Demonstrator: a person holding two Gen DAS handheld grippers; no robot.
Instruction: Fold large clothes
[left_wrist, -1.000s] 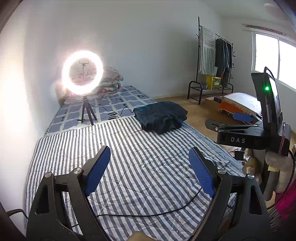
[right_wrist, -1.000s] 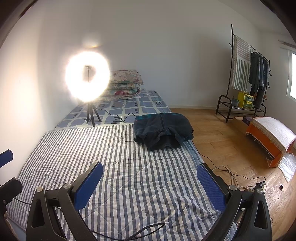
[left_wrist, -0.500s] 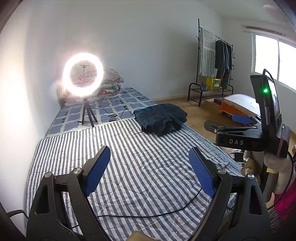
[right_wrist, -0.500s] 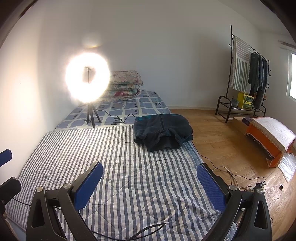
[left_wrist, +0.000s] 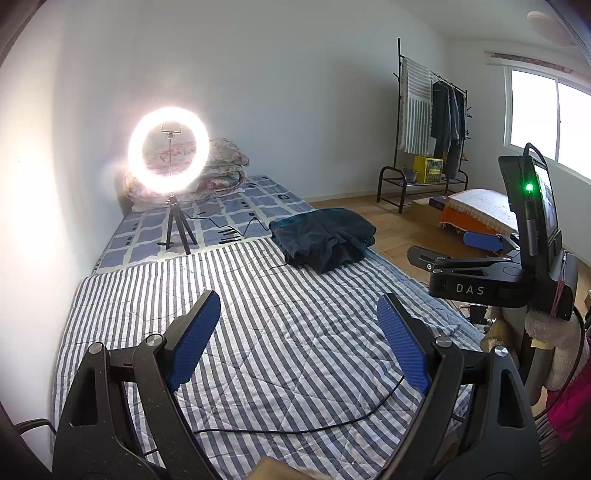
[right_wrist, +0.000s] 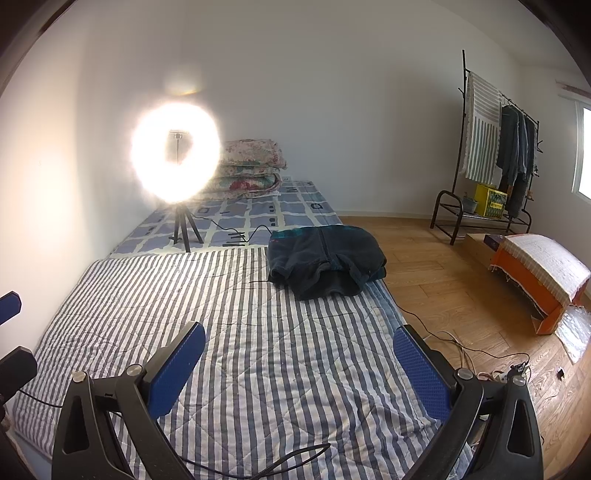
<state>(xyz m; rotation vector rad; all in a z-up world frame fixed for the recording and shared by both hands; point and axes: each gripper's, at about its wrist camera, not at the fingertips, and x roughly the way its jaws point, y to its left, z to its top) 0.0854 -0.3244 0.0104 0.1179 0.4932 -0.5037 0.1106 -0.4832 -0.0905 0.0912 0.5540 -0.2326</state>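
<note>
Both jaws wide, empty: left gripper (left_wrist: 297, 334), right gripper (right_wrist: 299, 363). Dark garment (right_wrist: 325, 260) far ahead of jaws on striped bed (right_wrist: 258, 354). Risk: snagging black cable (left_wrist: 295, 430) beneath jaws on reach; pinching quilt along with cloth.

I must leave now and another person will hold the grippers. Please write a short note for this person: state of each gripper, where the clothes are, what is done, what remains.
Left gripper: open, empty, above the striped quilt.
Right gripper: open, empty, above the same quilt.
Dark garment: lies bunched in a rough heap at the far right edge of the quilt, well beyond both grippers.
Done: it looks loosely folded at most.
Left: reach the garment, spread it flat, fold it. Mind the black cable on the quilt.
</note>
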